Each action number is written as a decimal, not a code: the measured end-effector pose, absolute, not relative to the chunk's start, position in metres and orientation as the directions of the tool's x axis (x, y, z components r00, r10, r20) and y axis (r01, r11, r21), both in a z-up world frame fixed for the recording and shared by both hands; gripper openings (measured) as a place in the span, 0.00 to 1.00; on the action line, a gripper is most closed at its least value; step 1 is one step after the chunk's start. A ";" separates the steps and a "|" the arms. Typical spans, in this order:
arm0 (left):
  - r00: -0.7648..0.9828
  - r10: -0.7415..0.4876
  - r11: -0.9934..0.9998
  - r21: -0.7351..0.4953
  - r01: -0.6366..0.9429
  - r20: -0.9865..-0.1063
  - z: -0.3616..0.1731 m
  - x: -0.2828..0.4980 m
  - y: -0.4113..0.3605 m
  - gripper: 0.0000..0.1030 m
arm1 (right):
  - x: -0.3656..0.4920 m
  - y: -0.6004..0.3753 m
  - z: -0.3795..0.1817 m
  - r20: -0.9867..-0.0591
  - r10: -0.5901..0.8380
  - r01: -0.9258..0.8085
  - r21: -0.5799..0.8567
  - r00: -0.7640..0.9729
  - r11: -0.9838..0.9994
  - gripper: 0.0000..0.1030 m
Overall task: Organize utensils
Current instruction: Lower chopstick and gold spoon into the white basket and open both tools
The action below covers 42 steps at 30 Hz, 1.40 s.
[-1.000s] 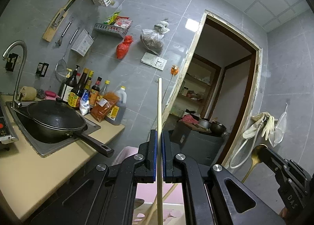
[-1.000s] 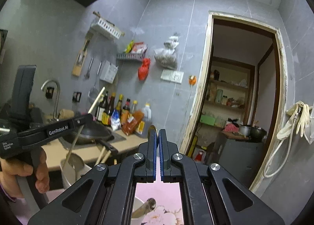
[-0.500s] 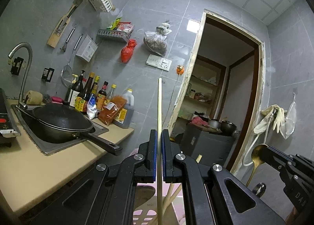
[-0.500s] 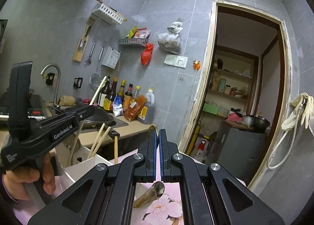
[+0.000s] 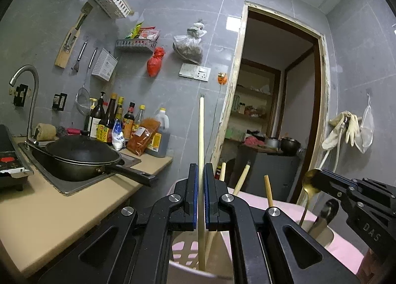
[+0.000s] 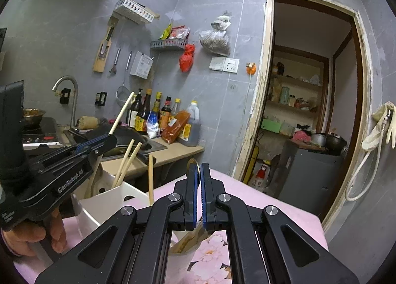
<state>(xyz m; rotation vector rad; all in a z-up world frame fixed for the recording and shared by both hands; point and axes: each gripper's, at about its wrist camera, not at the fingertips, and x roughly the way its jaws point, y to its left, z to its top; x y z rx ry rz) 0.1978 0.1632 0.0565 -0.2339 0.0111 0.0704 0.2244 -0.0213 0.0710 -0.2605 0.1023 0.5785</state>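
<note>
Chopstick: long, pale wood, upright, clenched in left hand-held gripper, lower end inside white holder. Right hand-held gripper grasps gold spoon over cup. Since earlier frame both lowered; holder now nearer. Holder contains three more chopsticks. Pink tabletop underneath.

Spoon handle hidden behind right tongs

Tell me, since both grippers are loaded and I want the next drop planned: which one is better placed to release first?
Probably the left. The left gripper holds the chopstick upright, its lower end already inside the white holder. The right gripper pinches the gold spoon above a cup.
</note>
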 end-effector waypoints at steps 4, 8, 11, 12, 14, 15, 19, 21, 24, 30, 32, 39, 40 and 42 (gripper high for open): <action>0.998 0.057 0.975 -0.212 -0.063 -0.033 0.054 0.195 0.163 0.02 | 0.226 -0.022 0.069 -0.182 0.537 -0.565 -0.200 0.824 0.800 0.01; 0.998 0.028 0.979 -0.202 -0.038 -0.052 0.053 0.189 0.163 0.03 | 0.230 -0.023 0.066 -0.202 0.558 -0.589 -0.169 0.805 0.790 0.02; 0.998 0.000 0.979 -0.203 -0.014 -0.068 0.051 0.185 0.165 0.03 | 0.231 -0.022 0.064 -0.217 0.568 -0.603 -0.154 0.794 0.783 0.02; 0.997 -0.004 0.980 -0.200 -0.011 -0.072 0.051 0.184 0.165 0.03 | 0.231 -0.023 0.063 -0.219 0.573 -0.607 -0.149 0.790 0.781 0.02; 0.997 -0.014 0.981 -0.194 -0.002 -0.079 0.051 0.182 0.164 0.03 | 0.232 -0.023 0.062 -0.225 0.578 -0.613 -0.138 0.784 0.778 0.03; 0.997 -0.017 0.981 -0.192 0.001 -0.082 0.052 0.182 0.164 0.03 | 0.232 -0.023 0.061 -0.226 0.581 -0.616 -0.134 0.782 0.777 0.03; 0.994 -0.038 0.982 -0.188 0.019 -0.101 0.054 0.183 0.166 0.03 | 0.231 -0.022 0.060 -0.227 0.583 -0.618 -0.130 0.780 0.775 0.03; 0.994 -0.048 0.981 -0.192 0.028 -0.103 0.054 0.182 0.168 0.03 | 0.231 -0.022 0.060 -0.227 0.585 -0.619 -0.128 0.779 0.775 0.03; 0.993 -0.061 0.979 -0.200 0.040 -0.099 0.054 0.179 0.172 0.03 | 0.231 -0.022 0.060 -0.228 0.586 -0.620 -0.126 0.778 0.774 0.03; 0.991 -0.093 0.972 -0.222 0.070 -0.093 0.057 0.170 0.178 0.03 | 0.229 -0.024 0.063 -0.206 0.601 -0.629 -0.115 0.772 0.769 0.20; 0.991 -0.096 0.974 -0.214 0.074 -0.095 0.059 0.168 0.177 0.03 | 0.228 -0.025 0.065 -0.199 0.607 -0.633 -0.106 0.769 0.767 0.21; 0.986 -0.117 0.976 -0.198 0.091 -0.122 0.062 0.169 0.170 0.03 | 0.224 -0.034 0.069 -0.168 0.613 -0.630 -0.076 0.772 0.773 0.35; 0.985 -0.118 0.976 -0.196 0.092 -0.125 0.061 0.170 0.169 0.03 | 0.223 -0.035 0.070 -0.164 0.613 -0.629 -0.073 0.773 0.774 0.42; 0.985 -0.121 0.976 -0.195 0.095 -0.127 0.061 0.169 0.167 0.04 | 0.221 -0.039 0.072 -0.155 0.611 -0.626 -0.072 0.776 0.777 0.45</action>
